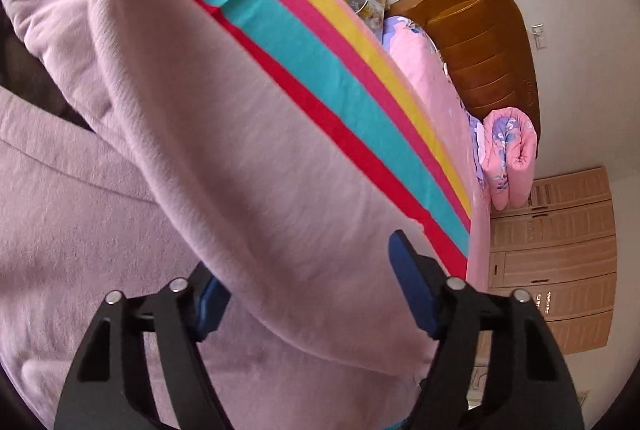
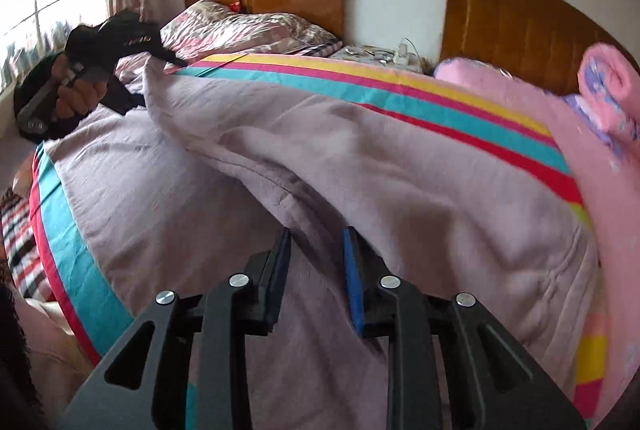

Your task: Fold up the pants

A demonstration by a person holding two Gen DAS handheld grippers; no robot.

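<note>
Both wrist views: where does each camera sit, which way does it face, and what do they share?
Left wrist: on the left gripper, looking down along blue pads that straddle a raised fold of the lilac pants; wardrobe beyond.
Right wrist: on the right gripper, over the pants, facing the headboards; the left gripper and hand show.
Shared: pants, striped sheet, rolled pink quilt.

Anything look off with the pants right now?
Yes: the lilac pants aren't flat. One leg is draped up through the left gripper, raising a rumpled ridge across the striped sheet.
</note>
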